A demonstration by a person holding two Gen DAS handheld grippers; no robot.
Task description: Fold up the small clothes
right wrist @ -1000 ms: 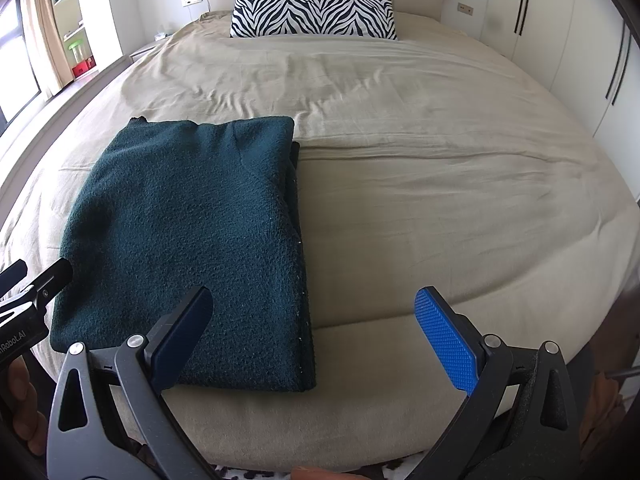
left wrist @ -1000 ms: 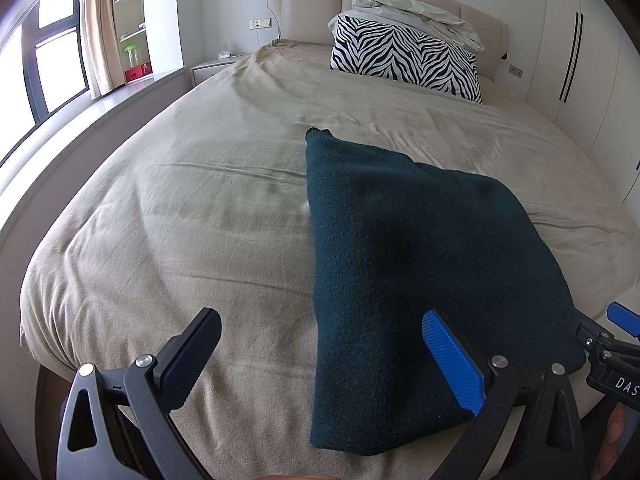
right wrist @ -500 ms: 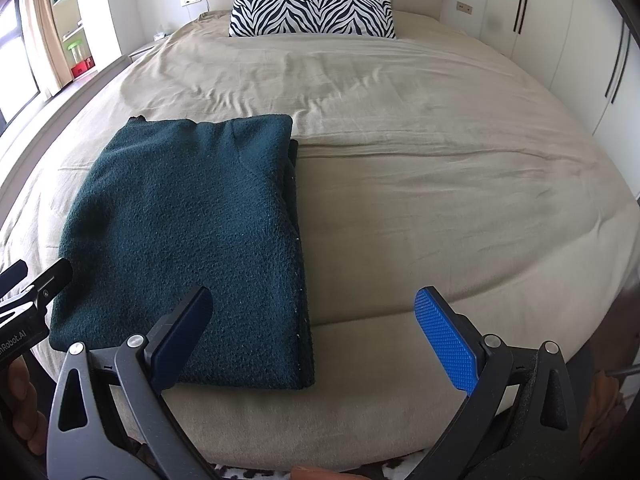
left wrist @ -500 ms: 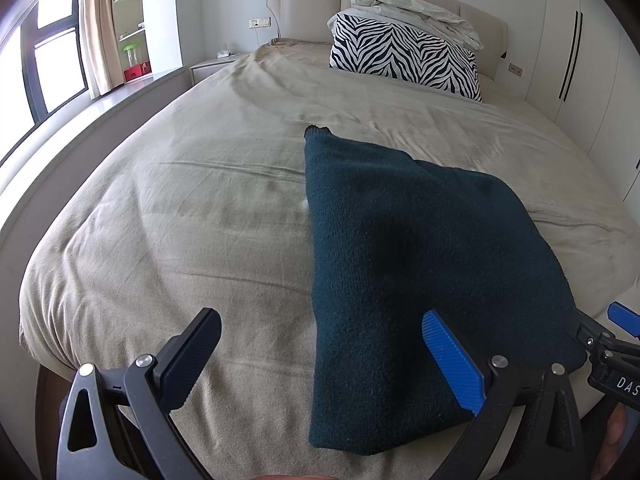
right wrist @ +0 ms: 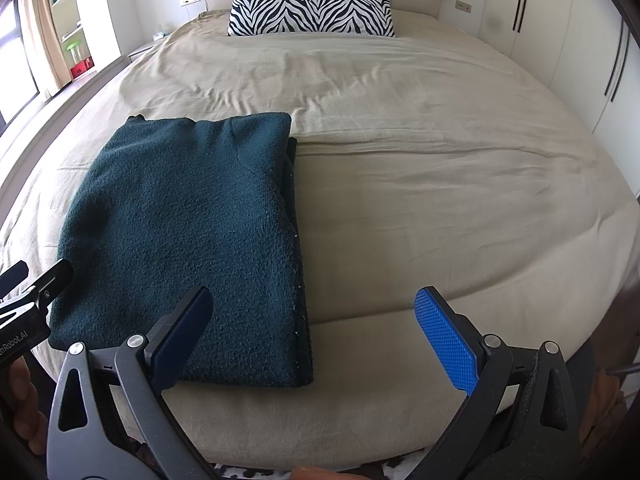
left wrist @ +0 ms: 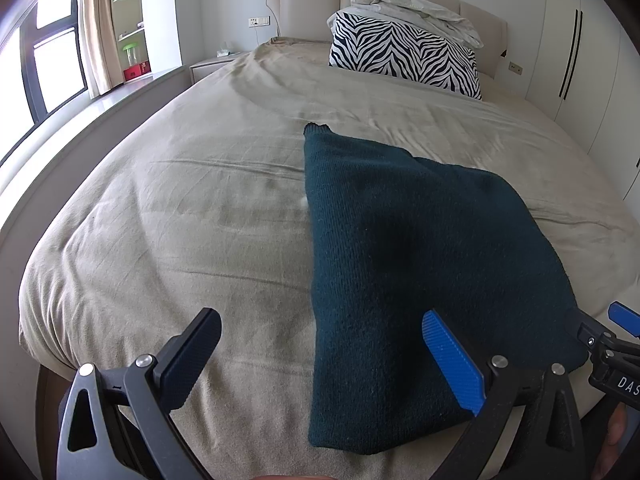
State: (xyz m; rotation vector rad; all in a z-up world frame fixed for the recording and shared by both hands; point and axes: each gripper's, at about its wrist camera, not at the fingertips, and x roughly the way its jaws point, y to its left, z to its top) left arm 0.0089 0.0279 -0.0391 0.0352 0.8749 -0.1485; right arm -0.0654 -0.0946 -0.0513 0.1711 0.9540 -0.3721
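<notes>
One dark green knitted garment (right wrist: 188,240), folded into a rough rectangle, lies flat on the beige bed cover (left wrist: 180,208) near the foot of the bed. Its right-hand edge shows stacked layers; its near edge lies just inside the rounded foot edge of the mattress. Two tools are in view. The left tool (left wrist: 320,360) hovers with fingers spread wide and empty, straddling the garment's left edge: one finger (left wrist: 192,356) over bare cover, the other over the fabric. The right tool (right wrist: 316,340) hovers likewise spread and empty, its left finger (right wrist: 180,340) over the garment's near right corner, its right finger over bare cover. One zebra-striped pillow (right wrist: 310,8) and one crumpled pale bundle (left wrist: 416,12) sit at the headboard, well apart from the garment. Broad bare cover lies left, right and beyond the garment.
</notes>
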